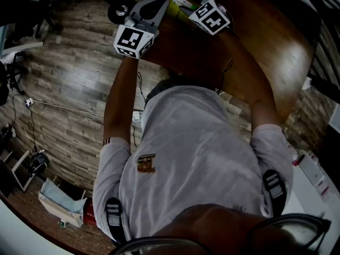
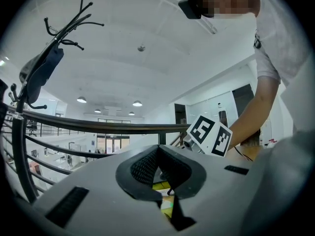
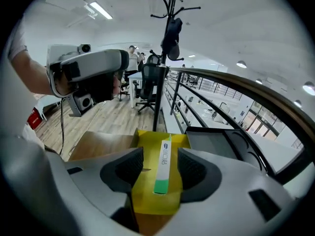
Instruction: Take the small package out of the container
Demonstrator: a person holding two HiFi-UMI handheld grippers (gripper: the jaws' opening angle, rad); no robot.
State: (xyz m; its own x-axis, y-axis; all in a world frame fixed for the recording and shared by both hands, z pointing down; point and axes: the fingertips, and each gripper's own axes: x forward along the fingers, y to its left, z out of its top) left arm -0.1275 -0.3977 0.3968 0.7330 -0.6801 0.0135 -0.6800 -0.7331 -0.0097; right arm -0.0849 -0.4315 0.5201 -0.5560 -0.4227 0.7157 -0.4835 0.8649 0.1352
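Note:
A yellow container (image 3: pixel 150 198) rests on the brown table (image 3: pixel 98 144). Inside it lies the small package (image 3: pixel 164 165), a slim white box with a green end that points toward me. My right gripper (image 3: pixel 160 154) stands open over the container, and the package lies between its pads without touching either. My left gripper (image 2: pixel 158 151) is raised off to the left of the container, its black pads meeting at the tips with nothing between them. The head view shows both marker cubes, left (image 1: pixel 133 40) and right (image 1: pixel 211 16), at the table's near edge.
A dark flat tray (image 3: pixel 216 139) sits right of the container. Behind the table run a curved railing (image 3: pixel 236 90), a coat rack (image 3: pixel 170 33) and an office chair (image 3: pixel 150 80). Cables (image 1: pixel 53 108) trail over the wooden floor to the left.

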